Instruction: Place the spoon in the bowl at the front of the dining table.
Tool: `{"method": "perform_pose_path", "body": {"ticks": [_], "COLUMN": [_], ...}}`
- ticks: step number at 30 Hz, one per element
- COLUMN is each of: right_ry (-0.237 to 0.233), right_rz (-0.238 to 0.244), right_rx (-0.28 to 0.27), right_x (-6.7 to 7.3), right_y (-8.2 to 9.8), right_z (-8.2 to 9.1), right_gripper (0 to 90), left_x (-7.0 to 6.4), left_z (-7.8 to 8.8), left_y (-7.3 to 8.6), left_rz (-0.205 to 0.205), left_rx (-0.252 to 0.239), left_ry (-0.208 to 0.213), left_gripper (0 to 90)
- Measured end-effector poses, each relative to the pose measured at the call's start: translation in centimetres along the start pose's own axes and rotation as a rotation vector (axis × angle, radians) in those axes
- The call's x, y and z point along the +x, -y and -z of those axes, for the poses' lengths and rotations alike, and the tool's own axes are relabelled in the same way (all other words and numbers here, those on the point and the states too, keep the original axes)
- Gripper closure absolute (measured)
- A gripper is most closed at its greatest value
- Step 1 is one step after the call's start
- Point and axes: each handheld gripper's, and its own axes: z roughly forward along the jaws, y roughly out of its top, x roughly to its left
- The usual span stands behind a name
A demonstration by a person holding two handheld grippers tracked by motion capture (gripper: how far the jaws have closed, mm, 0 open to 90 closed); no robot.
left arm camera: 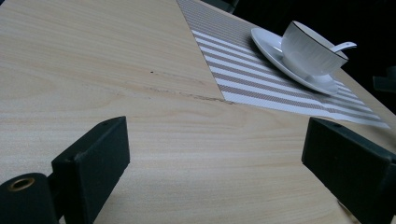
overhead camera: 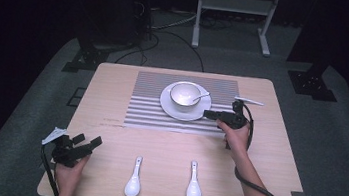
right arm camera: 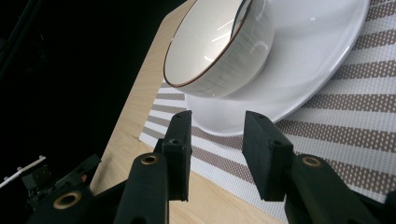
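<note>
A white bowl [overhead camera: 185,94] with a spoon [overhead camera: 200,98] in it is seen on a plate [overhead camera: 170,108], at the table's [overhead camera: 276,156] twelve o'clock. The right gripper [overhead camera: 209,114], jaws parted and empty, is held at the plate's three o'clock. The left gripper [overhead camera: 87,141], jaws spread wide, is held at seven o'clock.

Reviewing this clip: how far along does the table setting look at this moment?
Done: bowl sits on the plate on the striped mat, with one spoon in it. In hand: nothing; the right gripper is open beside the plate's rim, and the left gripper is open near the table's front left. Left: two white spoons lie untouched along the front edge.
</note>
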Motion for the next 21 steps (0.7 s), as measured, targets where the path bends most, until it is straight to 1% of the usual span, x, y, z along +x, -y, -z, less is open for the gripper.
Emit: {"method": "perform_pose_path", "body": {"ticks": [8,9,11,15,16,21], "right_ry": [-0.007,-0.011,-0.013,-0.016,-0.018,-0.024], "right_rz": [0.006,0.007,0.01,0.016,0.024,0.022], "right_rx": [0.013,0.021,0.021,0.039,0.039,0.049], "right_x": [-0.2,-0.2,-0.2,-0.2,-0.2,-0.2], "right_y": [0.9,1.3,1.4,1.9,2.0,2.5], "right_z": [0.7,0.9,0.9,1.1,1.2,1.2], "right_gripper": [59.9,58.9,58.3,57.8,57.4,55.7], "left_x": [-0.1,-0.1,-0.1,-0.1,-0.1,-0.1], "left_z": [0.0,0.0,0.0,0.0,0.0,0.0], "left_y": [0.0,0.0,0.0,0.0,0.0,0.0], "left_rz": [-0.004,-0.004,-0.004,-0.004,-0.006,-0.008], "left_rx": [0.0,0.0,0.0,0.001,0.004,0.005], "left_ry": [-0.002,-0.002,-0.003,-0.002,-0.002,-0.004], "left_gripper": [6.3,6.3,6.2,6.3,6.3,6.3]}}
